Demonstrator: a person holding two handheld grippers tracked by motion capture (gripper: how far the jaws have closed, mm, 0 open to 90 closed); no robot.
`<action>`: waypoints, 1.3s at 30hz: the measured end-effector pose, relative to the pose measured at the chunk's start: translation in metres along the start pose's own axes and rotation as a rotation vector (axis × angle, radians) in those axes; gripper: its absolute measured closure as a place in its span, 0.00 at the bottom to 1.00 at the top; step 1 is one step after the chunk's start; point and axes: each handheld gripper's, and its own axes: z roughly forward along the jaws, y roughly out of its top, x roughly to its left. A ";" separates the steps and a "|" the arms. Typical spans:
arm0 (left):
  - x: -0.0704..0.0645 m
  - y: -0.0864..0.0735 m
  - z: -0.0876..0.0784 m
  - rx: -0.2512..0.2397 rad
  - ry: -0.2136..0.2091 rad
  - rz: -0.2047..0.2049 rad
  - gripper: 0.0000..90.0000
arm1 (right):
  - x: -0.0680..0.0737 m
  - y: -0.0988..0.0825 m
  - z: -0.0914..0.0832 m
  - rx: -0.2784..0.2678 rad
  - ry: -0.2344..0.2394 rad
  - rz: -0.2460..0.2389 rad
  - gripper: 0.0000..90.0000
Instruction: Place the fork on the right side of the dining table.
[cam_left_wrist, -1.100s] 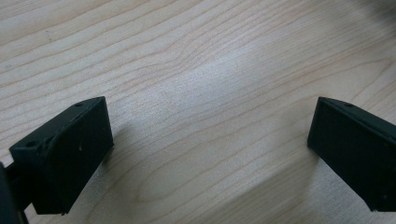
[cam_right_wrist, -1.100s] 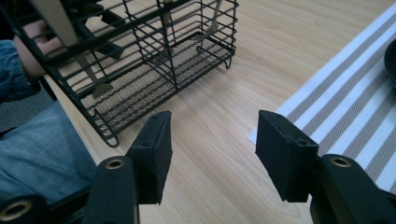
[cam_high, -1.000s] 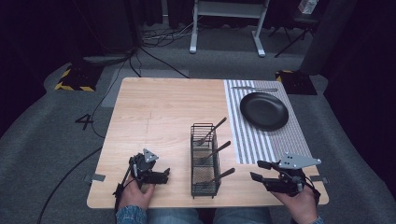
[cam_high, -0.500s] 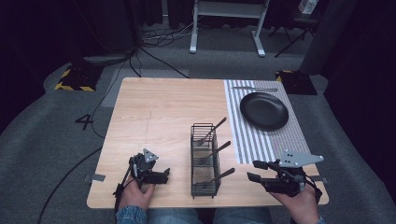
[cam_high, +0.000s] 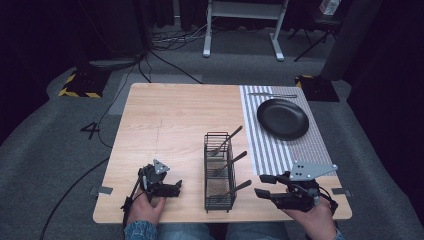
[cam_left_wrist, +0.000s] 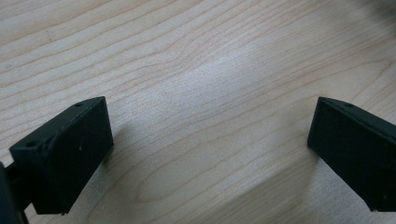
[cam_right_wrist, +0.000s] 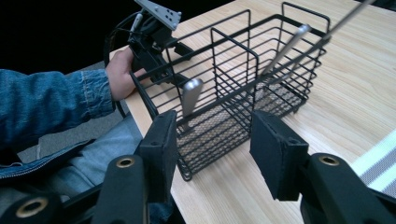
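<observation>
A black wire cutlery basket (cam_high: 220, 172) (cam_right_wrist: 243, 93) stands near the table's front edge with three metal utensils leaning in its compartments. The nearest utensil handle (cam_high: 239, 187) (cam_right_wrist: 190, 93) sticks out toward my right gripper (cam_high: 264, 186) (cam_right_wrist: 212, 151), which is open and points at the basket from a short way to its right. My left gripper (cam_high: 175, 186) (cam_left_wrist: 210, 149) rests open on bare wood left of the basket, with nothing between its jaws. The left gripper (cam_right_wrist: 156, 46) also appears beyond the basket in the right gripper view.
A black plate (cam_high: 282, 118) lies on a striped placemat (cam_high: 270, 145) at the back right, with a piece of cutlery (cam_high: 272, 95) beyond it. Bare wooden table (cam_high: 170, 120) stretches behind the left gripper. The table's front edge is close to both hands.
My right gripper has moved left toward the basket. The left gripper has stayed where it was.
</observation>
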 end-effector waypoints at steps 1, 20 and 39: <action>0.000 0.000 0.000 0.000 0.000 0.000 0.00 | 0.000 0.001 0.001 0.001 0.003 -0.001 0.58; 0.000 0.000 0.000 0.000 0.001 0.001 0.00 | 0.002 0.012 0.021 0.021 0.050 0.026 0.70; 0.000 0.000 0.000 0.000 0.001 0.001 0.00 | 0.006 0.021 0.023 0.047 0.051 0.023 0.88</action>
